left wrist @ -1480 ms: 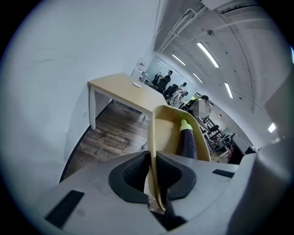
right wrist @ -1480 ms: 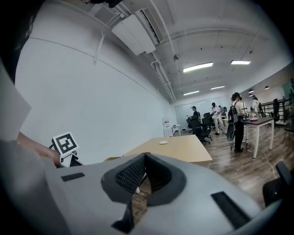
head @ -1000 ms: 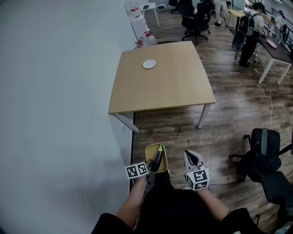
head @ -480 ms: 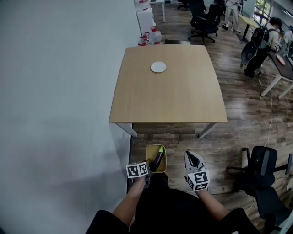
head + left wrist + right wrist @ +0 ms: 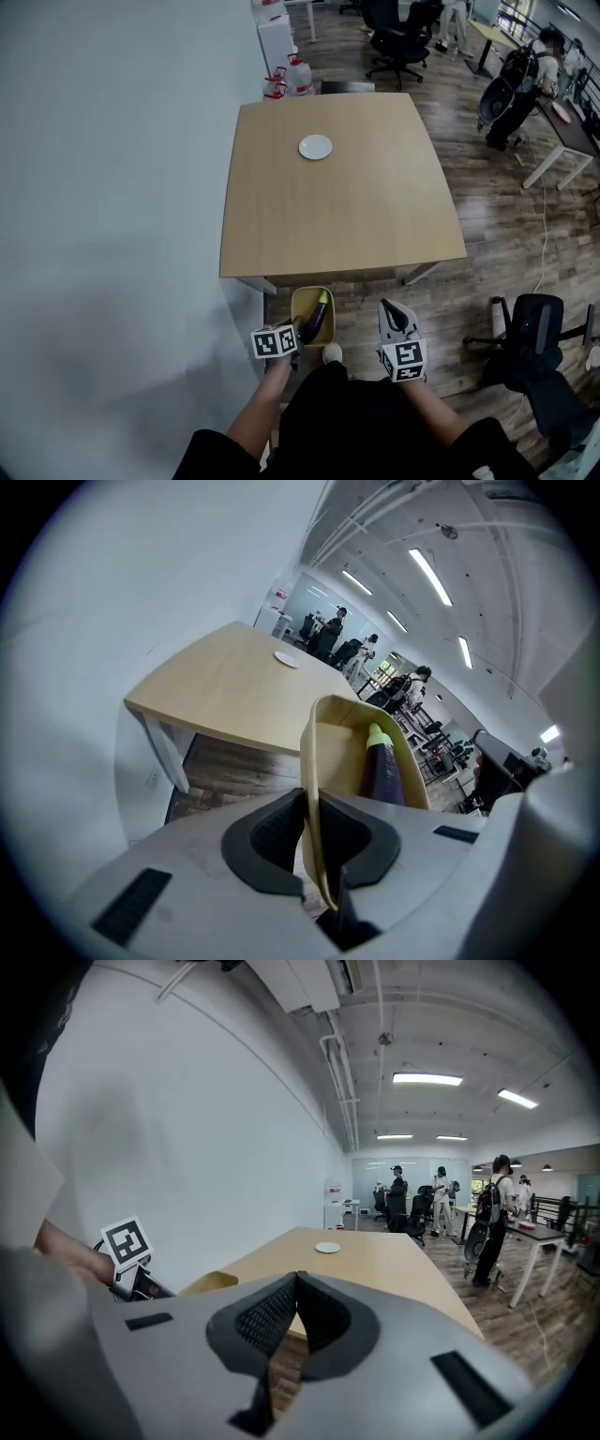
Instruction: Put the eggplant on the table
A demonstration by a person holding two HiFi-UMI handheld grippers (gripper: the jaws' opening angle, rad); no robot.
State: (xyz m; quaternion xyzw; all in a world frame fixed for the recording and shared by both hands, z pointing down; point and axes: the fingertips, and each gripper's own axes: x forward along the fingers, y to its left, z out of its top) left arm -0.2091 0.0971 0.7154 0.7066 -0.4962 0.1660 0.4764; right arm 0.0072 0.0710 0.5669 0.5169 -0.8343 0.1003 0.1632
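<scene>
The grey wall (image 5: 112,187) fills my left and runs close along the desk's left edge. The wood floor (image 5: 497,234) lies open to the right of the desk (image 5: 328,216). A black office chair (image 5: 534,328) stands on it, well off the near right corner. The desk top is bare except for a white plate (image 5: 315,146) toward the far edge.

Only the head view shows the whole desk top and both my grippers short of its near edge. Only the right gripper view shows the ceiling lights and the people standing at the far end of the room. It also catches the marker cube of my left gripper. Only the left gripper view shows how that grip sits.

The yellow bin (image 5: 302,305) hangs over the floor just short of the near edge, nearer the near left corner than the right. The eggplant (image 5: 316,317) lies inside it, purple, with its green cap pointing toward the desk.

My left gripper (image 5: 295,330) is clamped nearly closed on the bin's near wall, one pad on each side of the thin rim. My right gripper (image 5: 394,314) is just beside the bin on its right, apart from it. Its jaws are together at the tips with nothing between them.
</scene>
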